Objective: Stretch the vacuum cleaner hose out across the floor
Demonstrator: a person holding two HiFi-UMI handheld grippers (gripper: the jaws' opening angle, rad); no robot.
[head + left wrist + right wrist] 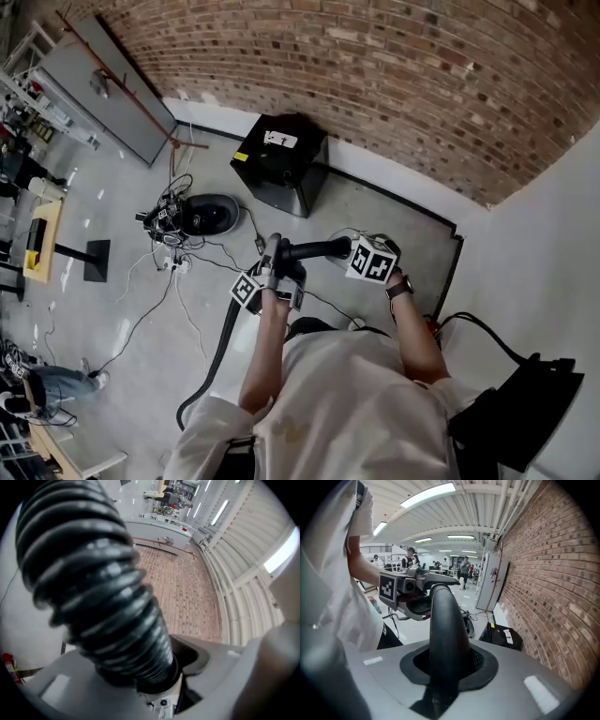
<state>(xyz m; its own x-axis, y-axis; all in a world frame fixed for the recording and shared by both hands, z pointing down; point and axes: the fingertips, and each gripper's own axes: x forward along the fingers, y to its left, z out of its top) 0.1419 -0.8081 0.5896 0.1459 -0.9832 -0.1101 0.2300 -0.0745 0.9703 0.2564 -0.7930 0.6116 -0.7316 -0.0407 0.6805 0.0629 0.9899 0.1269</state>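
**Hose held at both ends of its cuff**

The ribbed hose (pixel 93 588) fills the left gripper view and is seen clamped between the jaws of the left gripper (pixel 270 272), the pads pressed into its corrugations. The smooth, curved tube (pixel 445 634) at the hose's end is pinched by the right gripper (pixel 349 250), whose jaws are closed round it.

In the head view the hose is held up in front of the person; from the left gripper it drops to the floor (pixel 131 309) and curves round at the person's left. The vacuum (pixel 208 214) lies well apart, among cables.

The ribbed length is judged light, soft and springy, so recoil and re-coiling are to be expected; its ridges should resist slipping. The tube is judged stiff and slick, and is better gripped firmly near its bend. The vacuum may be dragged if the hose is pulled hard.
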